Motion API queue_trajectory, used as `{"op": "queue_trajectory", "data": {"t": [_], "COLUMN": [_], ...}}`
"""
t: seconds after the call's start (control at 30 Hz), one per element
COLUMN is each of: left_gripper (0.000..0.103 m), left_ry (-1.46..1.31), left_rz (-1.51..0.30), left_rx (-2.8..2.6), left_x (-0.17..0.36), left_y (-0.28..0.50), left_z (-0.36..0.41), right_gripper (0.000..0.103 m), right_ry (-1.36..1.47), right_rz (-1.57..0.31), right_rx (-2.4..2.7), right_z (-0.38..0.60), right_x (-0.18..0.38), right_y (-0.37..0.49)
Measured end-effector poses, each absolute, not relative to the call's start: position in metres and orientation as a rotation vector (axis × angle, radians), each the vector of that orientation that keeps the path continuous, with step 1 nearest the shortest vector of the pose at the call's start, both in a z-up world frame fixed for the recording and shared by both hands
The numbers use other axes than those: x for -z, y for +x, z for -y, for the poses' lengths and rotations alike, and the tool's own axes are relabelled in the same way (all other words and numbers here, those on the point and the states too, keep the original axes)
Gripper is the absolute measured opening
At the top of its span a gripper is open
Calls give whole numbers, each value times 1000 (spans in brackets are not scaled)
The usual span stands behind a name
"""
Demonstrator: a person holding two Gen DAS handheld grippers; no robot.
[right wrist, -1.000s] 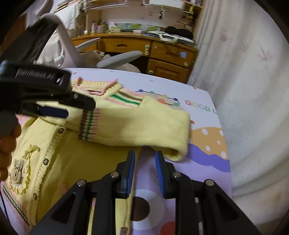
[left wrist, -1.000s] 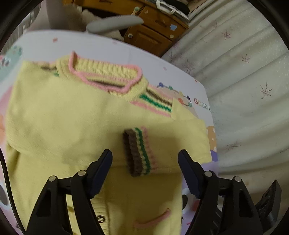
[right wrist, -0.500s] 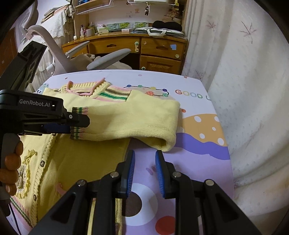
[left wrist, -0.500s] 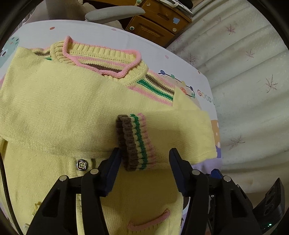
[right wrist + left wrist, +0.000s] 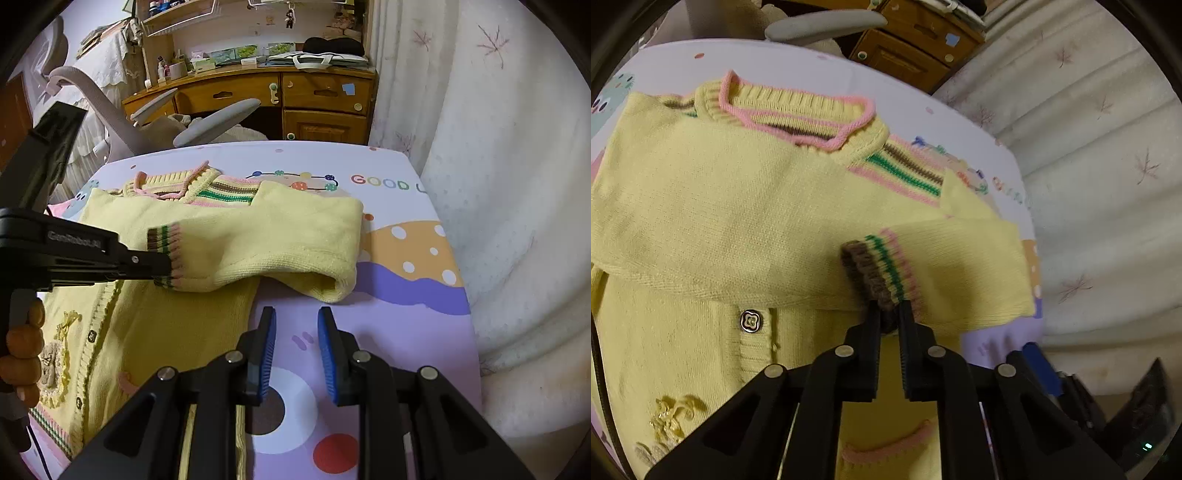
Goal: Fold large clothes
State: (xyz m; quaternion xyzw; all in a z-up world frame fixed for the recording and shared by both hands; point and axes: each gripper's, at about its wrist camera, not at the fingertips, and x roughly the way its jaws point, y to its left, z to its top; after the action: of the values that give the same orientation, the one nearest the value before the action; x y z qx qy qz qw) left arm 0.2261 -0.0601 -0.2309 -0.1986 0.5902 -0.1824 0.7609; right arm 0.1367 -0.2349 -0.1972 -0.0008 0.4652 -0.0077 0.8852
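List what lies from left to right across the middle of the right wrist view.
Person's hand → left gripper shut on the striped cuff → folded yellow sleeve → patterned table cover → white curtain.

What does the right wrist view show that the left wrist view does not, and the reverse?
Only the right wrist view shows the right claw, open over bare mat with nothing between its fingers, the hand holding the left tool, the shelf of clutter above the desk, and the cardigan's hem stripes.

Only the left wrist view shows the left claw from behind, its tips pinching the striped cuff, and the full pink-edged neckline.

Both show the yellow cardigan, its sleeve folded across the chest, the desk and the curtain.
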Motion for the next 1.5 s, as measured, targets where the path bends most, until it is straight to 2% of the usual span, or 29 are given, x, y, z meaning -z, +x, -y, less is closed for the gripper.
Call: {"op": "queue_trajectory", "data": {"t": [0.4, 0.7, 0.83, 0.93, 1.07, 1.17, 1.23, 1.3, 1.5], "left_gripper": [4, 2, 2, 2, 3, 9, 18, 31, 33], "left_ry": [-400, -346, -330, -332, -384, -396, -391, -406, -403], "left_rz": [-983, -880, -874, -898, -1041, -1131, -1170, -1190, -1228], "left_rx": [519, 563, 570, 565, 552, 504, 475, 458, 417], "left_x": [109, 65, 57, 60, 106, 148, 172, 189, 222], "left_y": [243, 260, 261, 261, 265, 266, 266, 267, 271], "left_z": [67, 79, 82, 77, 60, 53, 52, 52, 61], "right_gripper": [23, 24, 27, 27, 27, 27, 27, 27, 27], "right_ry": [214, 548, 600, 633, 595, 554, 533, 514, 518], "right_rz": [-1037, -1053, -1037, -1051, -1039, -1046, -1051, -1051, -1065], "right_rx": [-5, -78, -46, -39, -48, -58, -64, -57, -53], "right_z": [263, 280, 282, 283, 281, 282, 280, 280, 283], "right_x": [213, 228, 230, 232, 226, 226, 227, 228, 234], "right_y": [159, 177, 186, 189, 182, 180, 179, 177, 171]}}
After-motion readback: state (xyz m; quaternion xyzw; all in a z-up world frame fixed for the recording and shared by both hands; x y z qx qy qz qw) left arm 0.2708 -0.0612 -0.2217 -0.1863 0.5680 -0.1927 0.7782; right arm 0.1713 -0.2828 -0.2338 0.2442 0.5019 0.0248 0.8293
